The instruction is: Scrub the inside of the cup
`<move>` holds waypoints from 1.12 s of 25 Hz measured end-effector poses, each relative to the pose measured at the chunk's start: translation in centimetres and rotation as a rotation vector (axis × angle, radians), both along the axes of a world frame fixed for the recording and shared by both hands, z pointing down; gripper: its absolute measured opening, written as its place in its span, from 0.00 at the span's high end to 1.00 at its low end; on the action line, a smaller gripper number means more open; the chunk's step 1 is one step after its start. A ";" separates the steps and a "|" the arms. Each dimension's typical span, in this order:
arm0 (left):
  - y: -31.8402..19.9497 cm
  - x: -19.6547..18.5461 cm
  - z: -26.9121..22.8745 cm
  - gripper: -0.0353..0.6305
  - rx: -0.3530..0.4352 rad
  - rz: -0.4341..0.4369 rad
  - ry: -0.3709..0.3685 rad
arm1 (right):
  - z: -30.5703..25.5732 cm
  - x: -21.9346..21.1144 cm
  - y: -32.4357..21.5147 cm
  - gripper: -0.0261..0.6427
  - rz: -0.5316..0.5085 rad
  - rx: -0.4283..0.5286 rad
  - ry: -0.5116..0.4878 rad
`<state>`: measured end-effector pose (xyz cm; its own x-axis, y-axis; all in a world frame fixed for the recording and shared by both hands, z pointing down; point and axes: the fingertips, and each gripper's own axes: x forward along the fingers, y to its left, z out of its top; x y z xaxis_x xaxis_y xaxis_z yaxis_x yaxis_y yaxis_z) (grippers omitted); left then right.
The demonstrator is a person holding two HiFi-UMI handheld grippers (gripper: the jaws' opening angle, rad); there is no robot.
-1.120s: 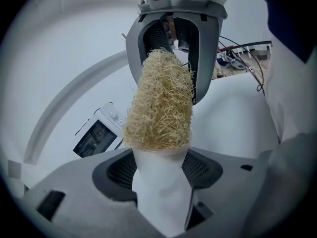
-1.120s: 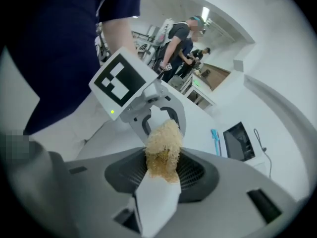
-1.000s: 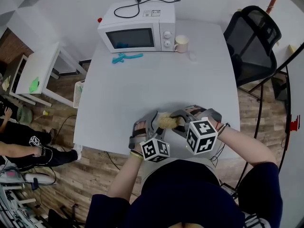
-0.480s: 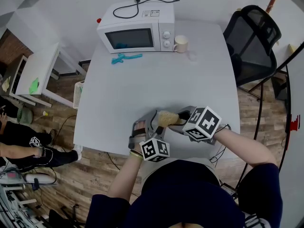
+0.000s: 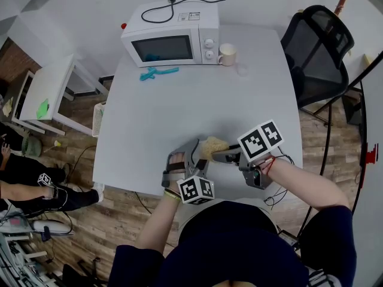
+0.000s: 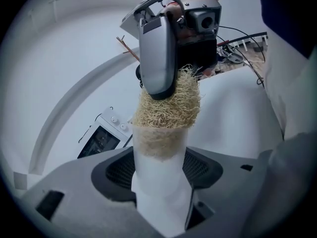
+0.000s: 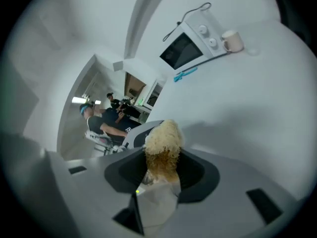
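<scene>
1 loofah point(image 6: 171, 103) w/in cup point(image 6: 158, 192)

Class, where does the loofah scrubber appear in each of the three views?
Head view: loofah scrubber just below centre.
Left gripper view: loofah scrubber at centre, in the white cup.
Right gripper view: loofah scrubber low centre, between the jaws.
Shared landmark: microwave.

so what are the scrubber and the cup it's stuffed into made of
The scrubber looks like dried loofah or a similar plant fibre: tan, matte, a coarse open tangle of strands. The cup seems to be frosted white plastic, matte and slightly translucent, since the scrubber's tan shows dimly through its wall. Thin paper cannot be ruled out.
</scene>
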<state>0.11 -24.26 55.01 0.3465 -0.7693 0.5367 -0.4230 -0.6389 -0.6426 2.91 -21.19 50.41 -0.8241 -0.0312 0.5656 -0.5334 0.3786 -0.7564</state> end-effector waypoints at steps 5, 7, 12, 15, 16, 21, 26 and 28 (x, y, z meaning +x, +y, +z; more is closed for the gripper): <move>0.2 0.0 0.1 0.52 0.023 0.019 -0.029 | 0.3 0.2 0.0 0.70 0.129 -0.214 -0.101; 0.3 0.0 0.1 0.52 0.033 0.025 -0.045 | 0.7 0.3 0.1 0.71 0.195 -0.317 -0.155; 0.4 0.0 0.4 0.52 0.038 0.035 -0.069 | 1.2 0.4 0.3 0.70 0.248 -0.368 -0.191; 0.4 -0.1 0.4 0.52 0.037 0.031 -0.067 | 1.1 0.3 0.2 0.70 0.244 -0.358 -0.190; 0.4 -0.1 0.4 0.52 0.037 0.031 -0.066 | 1.0 0.4 0.2 0.70 0.243 -0.356 -0.190; 0.2 -0.1 0.4 0.52 0.042 0.023 -0.059 | 0.9 0.3 0.1 0.71 0.236 -0.323 -0.177; -0.1 -0.4 0.4 0.52 0.040 -0.029 0.035 | 0.2 0.1 0.1 0.70 0.218 -0.240 -0.171; -0.2 -0.4 0.2 0.52 0.032 -0.049 0.092 | -0.2 0.2 0.1 0.70 0.213 -0.211 -0.182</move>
